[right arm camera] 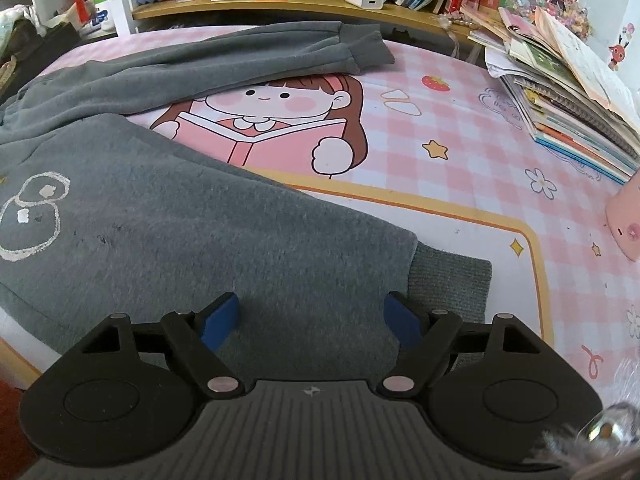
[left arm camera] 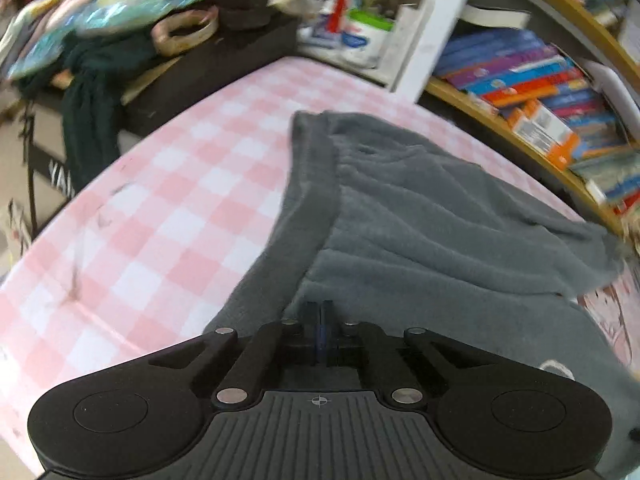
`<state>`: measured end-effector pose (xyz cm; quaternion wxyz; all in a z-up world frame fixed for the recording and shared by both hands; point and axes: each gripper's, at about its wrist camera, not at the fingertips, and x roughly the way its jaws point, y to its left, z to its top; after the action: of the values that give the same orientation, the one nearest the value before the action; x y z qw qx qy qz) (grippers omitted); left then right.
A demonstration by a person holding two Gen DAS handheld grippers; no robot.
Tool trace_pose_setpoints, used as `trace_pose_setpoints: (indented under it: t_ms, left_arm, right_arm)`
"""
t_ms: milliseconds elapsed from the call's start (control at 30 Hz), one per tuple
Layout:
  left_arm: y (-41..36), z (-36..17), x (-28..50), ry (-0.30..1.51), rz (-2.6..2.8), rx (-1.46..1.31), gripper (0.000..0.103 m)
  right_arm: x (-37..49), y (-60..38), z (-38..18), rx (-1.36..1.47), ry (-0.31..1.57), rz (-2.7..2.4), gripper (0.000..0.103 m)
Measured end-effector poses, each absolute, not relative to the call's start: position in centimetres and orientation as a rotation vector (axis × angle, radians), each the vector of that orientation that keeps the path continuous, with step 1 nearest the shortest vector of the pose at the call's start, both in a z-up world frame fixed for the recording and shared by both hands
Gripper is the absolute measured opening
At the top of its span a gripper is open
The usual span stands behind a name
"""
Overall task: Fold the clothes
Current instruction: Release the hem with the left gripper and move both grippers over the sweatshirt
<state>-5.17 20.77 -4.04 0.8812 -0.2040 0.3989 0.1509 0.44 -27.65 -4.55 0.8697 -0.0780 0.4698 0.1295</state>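
Note:
Grey fleece trousers (right arm camera: 224,232) lie spread on a pink checked table mat (right arm camera: 460,136). One leg runs along the far side to its cuff (right arm camera: 360,52). The near leg ends in a ribbed cuff (right arm camera: 452,280). A white outline print (right arm camera: 32,216) marks the near leg. My right gripper (right arm camera: 310,316) stands open just over the near leg, with its blue pads (right arm camera: 220,320) apart on either side of the cloth beside the cuff. In the left wrist view, my left gripper (left arm camera: 320,312) is shut at the waistband end of the trousers (left arm camera: 420,220), and the fabric rises into its tips.
A bookshelf (right arm camera: 304,4) runs along the far edge. A tilted stack of books (right arm camera: 568,96) sits at the right, with a pink object (right arm camera: 624,220) below it. A dark green cloth (left arm camera: 92,112) hangs off a cluttered black bench at the left. A white post (left arm camera: 432,28) stands behind the mat.

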Motion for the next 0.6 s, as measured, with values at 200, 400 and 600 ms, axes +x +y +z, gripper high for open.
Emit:
trace_pose_setpoints:
  t_ms: [200, 400, 600]
  left_arm:
    - [19.2, -0.8, -3.4, 0.739, 0.238, -0.291, 0.016]
    - [18.8, 2.3, 0.4, 0.698, 0.161, -0.135, 0.036]
    - [18.9, 3.9, 5.0, 0.678, 0.103, 0.026, 0.057]
  right_arm:
    - [2.0, -28.0, -2.2, -0.13, 0.92, 0.298, 0.078]
    - [7.1, -28.1, 1.0, -0.244, 0.783, 0.341, 0.078]
    - [13.6, -26.8, 2.8, -0.422, 0.68, 0.429, 0.078]
